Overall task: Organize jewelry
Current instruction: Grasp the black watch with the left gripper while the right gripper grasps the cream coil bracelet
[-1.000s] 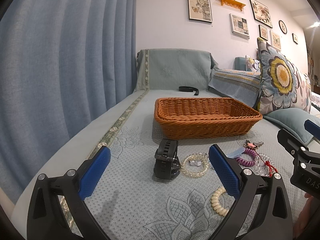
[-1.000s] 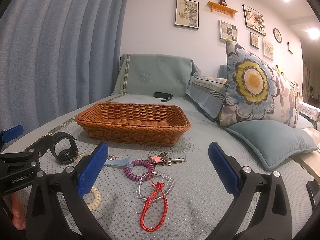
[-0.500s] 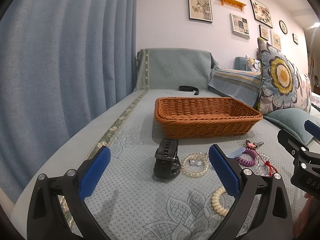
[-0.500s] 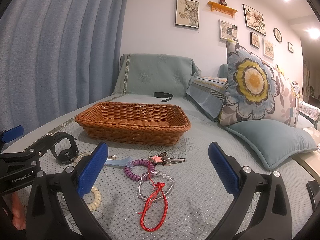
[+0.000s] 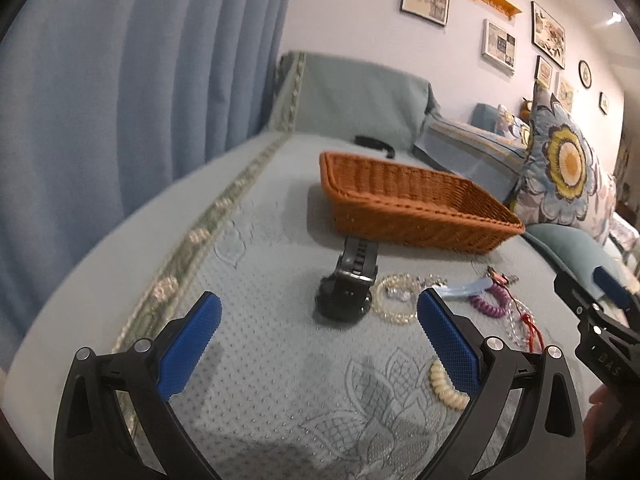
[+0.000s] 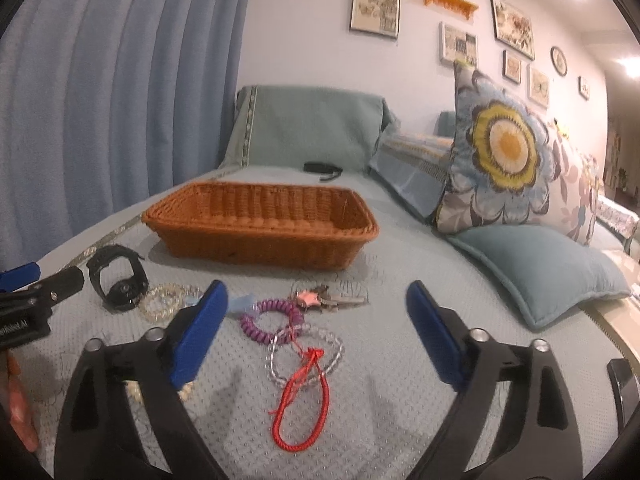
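Jewelry lies on a teal bedspread in front of an orange wicker basket point(image 5: 416, 204) point(image 6: 260, 228). A black watch point(image 5: 350, 286) point(image 6: 118, 280) lies at the left, a clear bead bracelet point(image 5: 394, 304) point(image 6: 170, 302) beside it. Right of them are a purple coil bracelet point(image 6: 272, 320), keys point(image 6: 328, 298), a clear bracelet point(image 6: 306, 350) and a red cord point(image 6: 302, 404). A cream bead bracelet point(image 5: 444, 388) lies nearest. My left gripper point(image 5: 320, 344) is open and empty, short of the watch. My right gripper point(image 6: 316, 332) is open and empty over the clear bracelet and red cord.
A blue curtain point(image 5: 120, 80) hangs along the left. A floral pillow point(image 6: 500, 160) and a teal cushion point(image 6: 540, 272) lie to the right. A black strap point(image 6: 320, 169) lies behind the basket. The bed edge with a patterned band point(image 5: 192, 248) runs on the left.
Both grippers have risen and tilted down toward the jewelry. Both stay open and empty. The objects have not moved.
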Available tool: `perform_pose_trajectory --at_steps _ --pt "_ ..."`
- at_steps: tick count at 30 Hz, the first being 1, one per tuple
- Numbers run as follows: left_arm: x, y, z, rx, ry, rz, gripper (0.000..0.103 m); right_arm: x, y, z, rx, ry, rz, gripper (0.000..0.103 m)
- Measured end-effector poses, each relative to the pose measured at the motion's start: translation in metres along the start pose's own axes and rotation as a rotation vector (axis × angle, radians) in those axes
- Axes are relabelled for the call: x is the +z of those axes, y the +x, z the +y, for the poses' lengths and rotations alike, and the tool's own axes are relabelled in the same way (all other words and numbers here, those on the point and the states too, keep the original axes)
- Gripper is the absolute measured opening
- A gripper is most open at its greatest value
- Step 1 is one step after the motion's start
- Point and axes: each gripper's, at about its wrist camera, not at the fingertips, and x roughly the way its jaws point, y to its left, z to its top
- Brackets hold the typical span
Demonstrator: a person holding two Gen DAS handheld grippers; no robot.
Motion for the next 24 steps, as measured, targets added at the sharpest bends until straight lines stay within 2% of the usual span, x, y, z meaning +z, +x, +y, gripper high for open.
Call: perform_pose_trajectory --at_steps 4,6,8,10,13,15,19,20,23,24 --pt "0.001 0.011 0.001 -0.021 0.02 0.049 0.09 -0.003 0.006 0.0 0.085 0.007 0.097 0.055" --pt "0.004 0.019 -0.004 -0.018 0.053 0.071 0.078 -0.008 0.006 0.008 0.147 -0.014 0.151 0.047" --pt "0.007 0.025 -0.006 -0.021 0.069 0.089 0.073 -0.013 0.003 0.021 0.21 -0.04 0.196 0.042" --pt "0.009 0.031 -0.004 -0.044 0.057 0.112 0.067 -0.016 0.008 0.033 0.269 -0.048 0.254 0.039" --pt "0.009 0.038 -0.001 -0.064 0.046 0.142 0.063 -0.019 0.025 0.047 0.302 -0.047 0.346 0.033" --pt "0.01 0.043 -0.002 -0.08 0.044 0.162 0.058 -0.019 0.033 0.052 0.317 -0.037 0.384 0.032" --pt "0.014 0.054 -0.007 -0.084 0.052 0.181 0.056 -0.018 0.043 0.06 0.338 -0.037 0.424 0.032" --pt "0.015 0.057 -0.007 -0.079 0.051 0.187 0.052 -0.019 0.046 0.065 0.329 -0.057 0.432 0.032" --pt "0.014 0.069 -0.004 -0.078 0.024 0.231 0.026 -0.02 0.047 0.078 0.292 -0.121 0.428 0.032" --pt "0.013 0.071 -0.002 -0.084 0.014 0.237 0.022 -0.021 0.047 0.078 0.291 -0.132 0.427 0.025"
